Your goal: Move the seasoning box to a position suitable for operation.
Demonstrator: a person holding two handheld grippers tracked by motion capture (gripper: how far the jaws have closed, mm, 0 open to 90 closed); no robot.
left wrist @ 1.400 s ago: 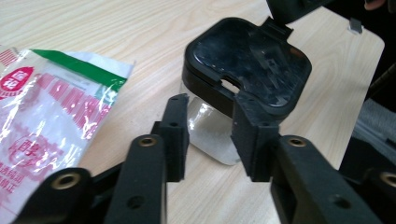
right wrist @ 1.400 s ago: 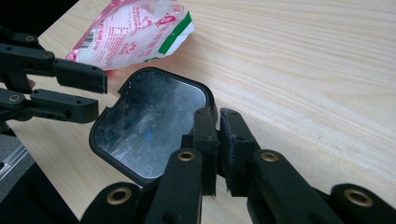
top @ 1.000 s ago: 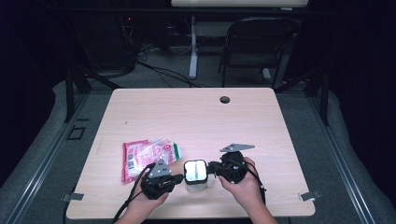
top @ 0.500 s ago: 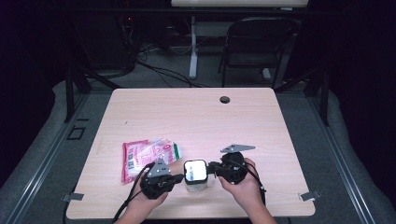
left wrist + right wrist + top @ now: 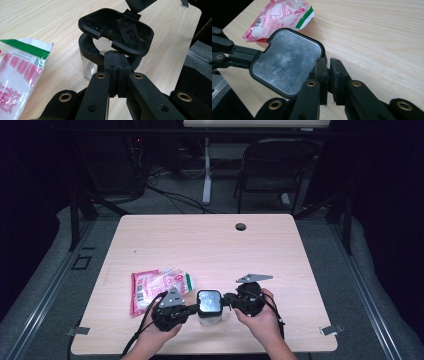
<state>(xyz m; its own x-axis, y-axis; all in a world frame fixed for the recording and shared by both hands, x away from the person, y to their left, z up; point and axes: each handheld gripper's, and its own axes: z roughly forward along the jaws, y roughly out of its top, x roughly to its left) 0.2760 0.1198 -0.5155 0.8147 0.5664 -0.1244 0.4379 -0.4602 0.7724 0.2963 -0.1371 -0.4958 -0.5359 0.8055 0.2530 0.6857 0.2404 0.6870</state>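
While both grippers flank it, lidded jar point(image 5: 210, 307) beside snack packet point(image 5: 157, 286)

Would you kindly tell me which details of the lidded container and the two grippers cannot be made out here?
- Container contents: the lid covers its mouth in the left gripper view; too small in the high view.
- Left gripper contact with the rim: hidden under the lid.
- Right gripper hold on the lid: hidden by its jaws.
- Bag print: too small.
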